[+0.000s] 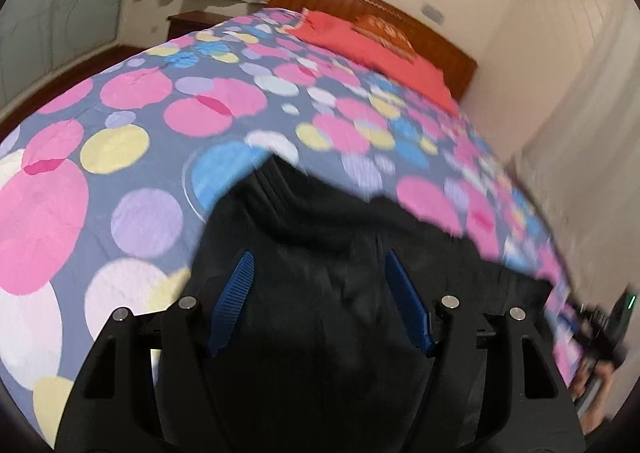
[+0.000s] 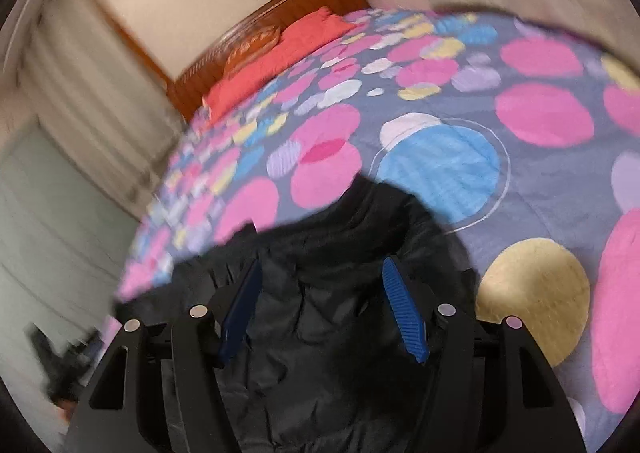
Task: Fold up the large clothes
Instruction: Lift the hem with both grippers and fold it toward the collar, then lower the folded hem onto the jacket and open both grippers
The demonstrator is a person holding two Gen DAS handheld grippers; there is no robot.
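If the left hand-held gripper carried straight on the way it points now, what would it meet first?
Most likely the black garment lying on the dotted bedspread. It fills the view between the open fingers of the left hand-held gripper, though blur leaves the gap to it unclear.

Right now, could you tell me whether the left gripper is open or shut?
Open: the left gripper has its blue pads spread apart above the black garment, neither visibly pinching the fabric.
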